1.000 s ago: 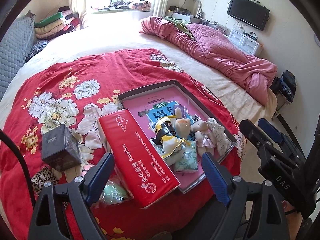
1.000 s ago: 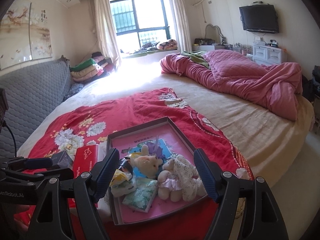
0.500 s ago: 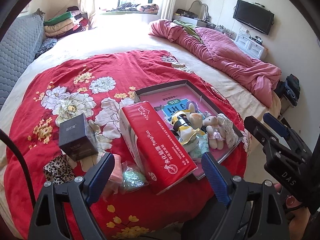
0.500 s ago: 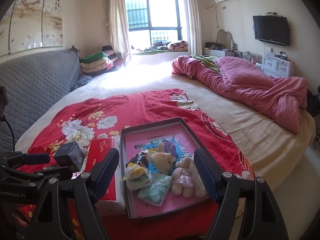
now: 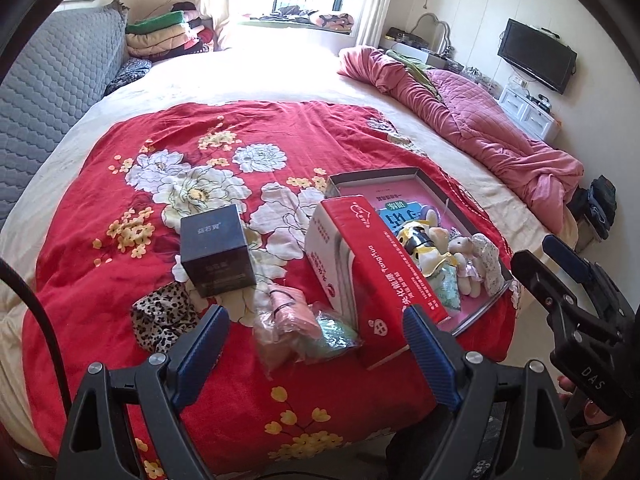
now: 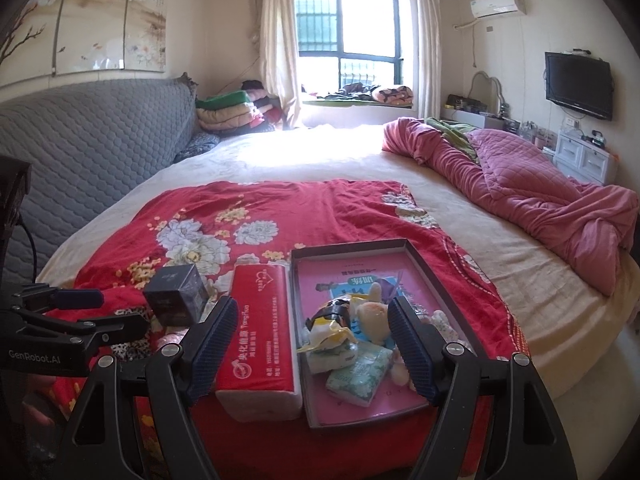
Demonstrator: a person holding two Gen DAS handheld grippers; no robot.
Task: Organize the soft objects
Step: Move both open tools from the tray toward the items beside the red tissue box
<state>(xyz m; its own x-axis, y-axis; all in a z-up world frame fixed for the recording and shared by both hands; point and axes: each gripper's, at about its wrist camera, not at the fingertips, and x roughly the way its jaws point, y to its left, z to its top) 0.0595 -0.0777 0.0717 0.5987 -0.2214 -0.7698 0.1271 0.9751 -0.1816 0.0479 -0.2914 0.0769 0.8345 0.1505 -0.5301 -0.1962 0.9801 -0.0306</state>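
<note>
A shallow box tray (image 5: pixel 416 176) (image 6: pixel 424 264) with a pink bottom lies on the red flowered blanket (image 5: pixel 168 128). It holds small plush toys (image 5: pixel 464 252) (image 6: pixel 376 316) and tissue packets (image 6: pixel 360 372). Beside it a red tissue pack (image 5: pixel 384 268) (image 6: pixel 256 332) leans. A clear bag with pink and green soft items (image 5: pixel 304 328), a leopard-print cloth (image 5: pixel 164 316) and a dark cube box (image 5: pixel 214 248) (image 6: pixel 176 300) lie left of it. My left gripper (image 5: pixel 312 356) is open above the bag. My right gripper (image 6: pixel 312 344) is open over the tray's near end.
A crumpled pink quilt (image 6: pixel 520 184) covers the bed's far right. Grey padded headboard (image 6: pixel 80 148) on the left, folded blankets (image 6: pixel 232 112) by the window. A television (image 6: pixel 578 84) and a white drawer unit (image 6: pixel 584 160) stand at the right wall.
Both grippers have shifted left across the bed; the tray and red pack slid rightward in the left view, and the bag and leopard cloth came into fuller view. Jaws stayed open.
</note>
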